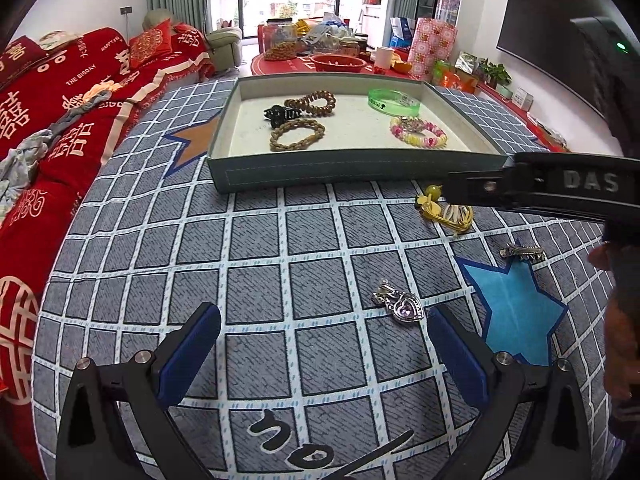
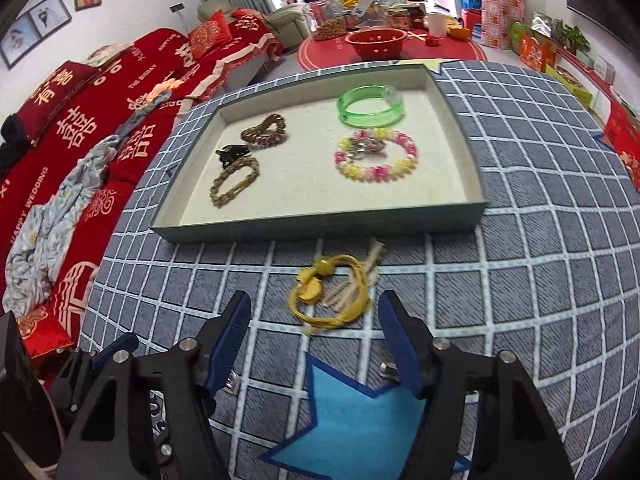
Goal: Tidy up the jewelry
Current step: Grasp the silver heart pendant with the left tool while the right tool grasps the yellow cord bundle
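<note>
The right gripper (image 2: 314, 336) hangs tilted down over the surface (image 2: 520, 280) with its blue-padded jaws partly apart and nothing between the pads; a yellow cord bracelet (image 2: 330, 298) with a bead lies on the cloth just ahead of the fingertips, not touched. The left gripper (image 1: 324, 330) stands wide open and empty, low over the cloth, with a silver heart-shaped charm (image 1: 400, 304) lying just beside its right finger. A silver hair clip (image 1: 522, 252) rests farther right, at the tip of a blue star printed on the cloth.

A shallow grey-green tray (image 2: 320, 226) with a pale lining sits beyond the yellow bracelet. It holds a green translucent bangle (image 2: 370, 106), a pink and yellow beaded bracelet (image 2: 376, 156) with something silvery inside its ring, two brown wooden-bead bracelets (image 2: 264, 132) and a black claw clip (image 2: 232, 154) between them.

The surface wears a grey cloth with a white grid and star patches. To the left stands a sofa (image 1: 60, 100) under a red cover with white characters; behind are a round red table (image 2: 392, 50) crowded with jars and a red bowl, green curtains and a bright window.
</note>
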